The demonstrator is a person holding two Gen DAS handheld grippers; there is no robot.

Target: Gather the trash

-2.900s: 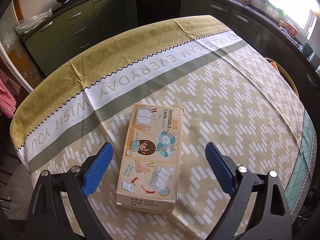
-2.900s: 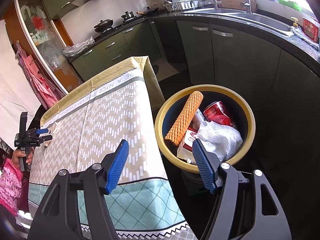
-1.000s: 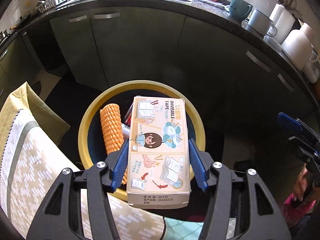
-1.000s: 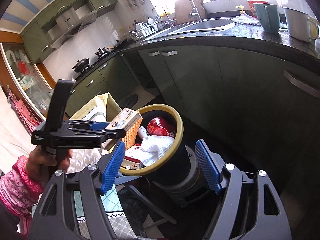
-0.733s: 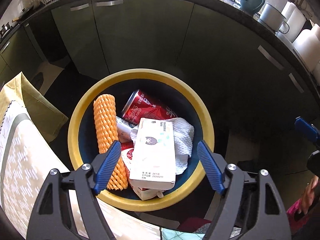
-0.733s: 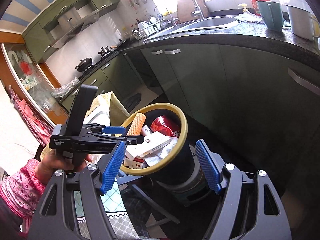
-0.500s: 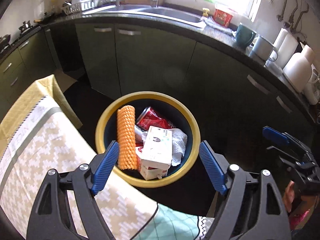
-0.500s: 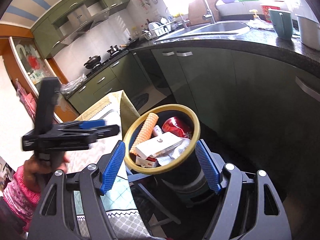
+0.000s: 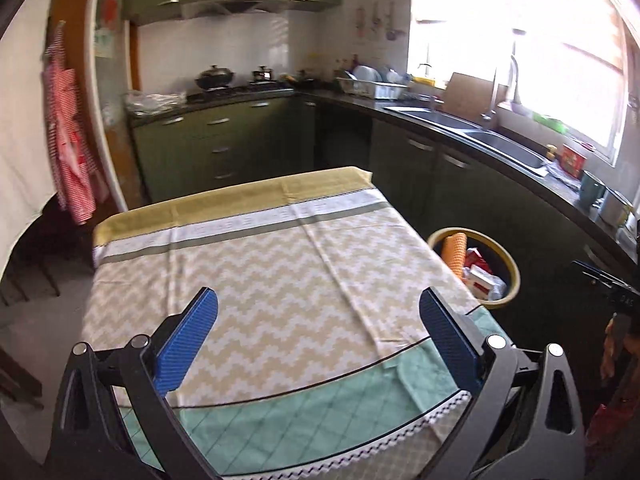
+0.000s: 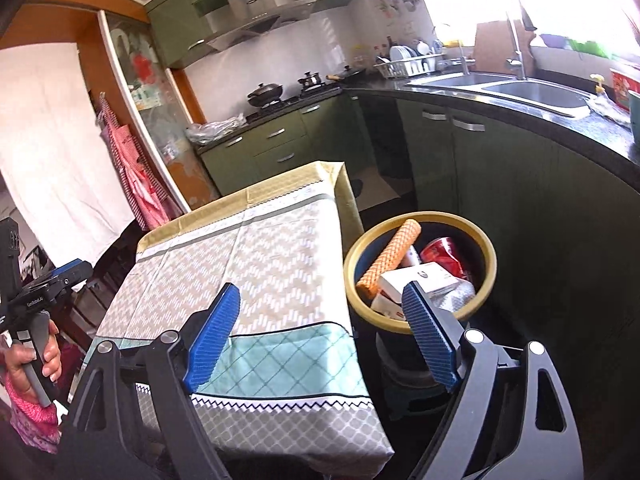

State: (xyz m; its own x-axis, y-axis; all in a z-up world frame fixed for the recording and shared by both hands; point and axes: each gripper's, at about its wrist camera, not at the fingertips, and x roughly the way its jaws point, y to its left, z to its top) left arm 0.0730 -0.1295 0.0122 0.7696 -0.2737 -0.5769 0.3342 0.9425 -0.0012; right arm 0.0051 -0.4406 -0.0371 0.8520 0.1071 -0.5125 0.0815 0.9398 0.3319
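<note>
- Our left gripper (image 9: 318, 334) hangs above the tablecloth (image 9: 280, 264); its jaws are opening wide and nothing is between them.
- Our right gripper (image 10: 320, 328) is near the table corner; its jaws are opening too, with nothing pinched.
- The trash is in the yellow-rimmed bin (image 10: 490, 276) beside the table: the white tape box (image 10: 420, 278) lies on top, next to the orange foam net (image 10: 388, 258) and the red can (image 10: 444, 254).
- We see no trash on the cloth, so we judge that the collecting is nearly finished.
- The risk: the box lies high on the pile, so a bump on the bin could tip it out.
- The gripper could also catch the cloth edge and drag it.
</note>
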